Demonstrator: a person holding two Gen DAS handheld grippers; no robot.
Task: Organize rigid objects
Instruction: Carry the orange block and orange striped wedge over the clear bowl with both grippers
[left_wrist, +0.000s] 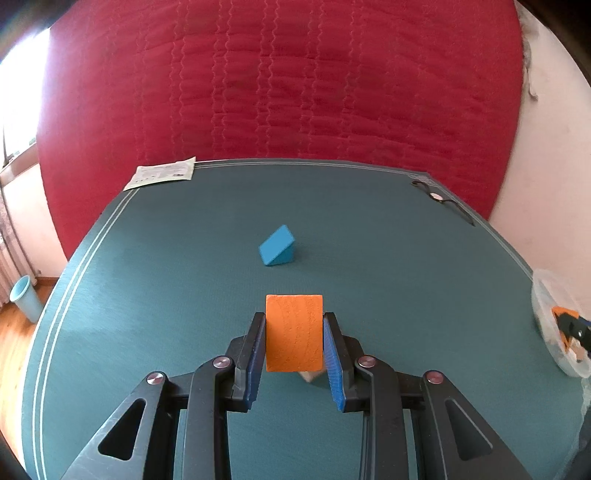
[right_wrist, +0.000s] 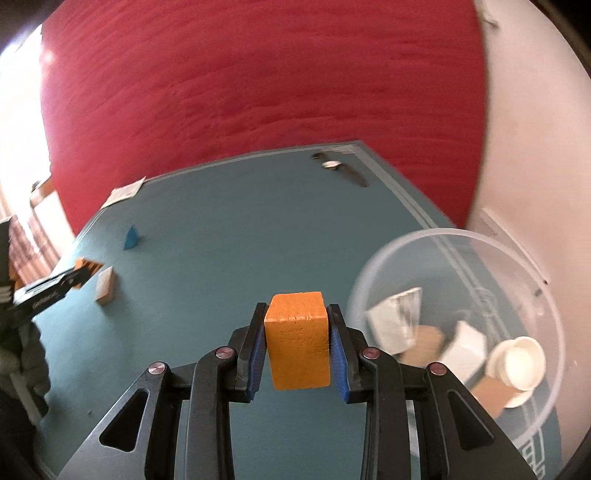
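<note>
My left gripper (left_wrist: 294, 325) is shut on an orange block (left_wrist: 294, 332), held above the teal mat (left_wrist: 147, 295). A plain wooden block (left_wrist: 309, 376) lies just under it, also in the right wrist view (right_wrist: 105, 290). A blue wedge (left_wrist: 277, 246) lies further ahead, also in the right wrist view (right_wrist: 131, 237). My right gripper (right_wrist: 297, 317) is shut on another orange block (right_wrist: 298, 339), left of a clear plastic bowl (right_wrist: 461, 236) that holds white and brown pieces. The left gripper (right_wrist: 86, 269) shows at the far left of the right wrist view.
A paper leaflet (left_wrist: 162, 173) lies at the mat's far left corner. A wristwatch (left_wrist: 441, 199) lies at the far right corner. The clear bowl's rim (left_wrist: 535, 295) is at the right edge. A red quilt (left_wrist: 277, 81) hangs behind. A light blue bin (left_wrist: 26, 297) stands on the floor.
</note>
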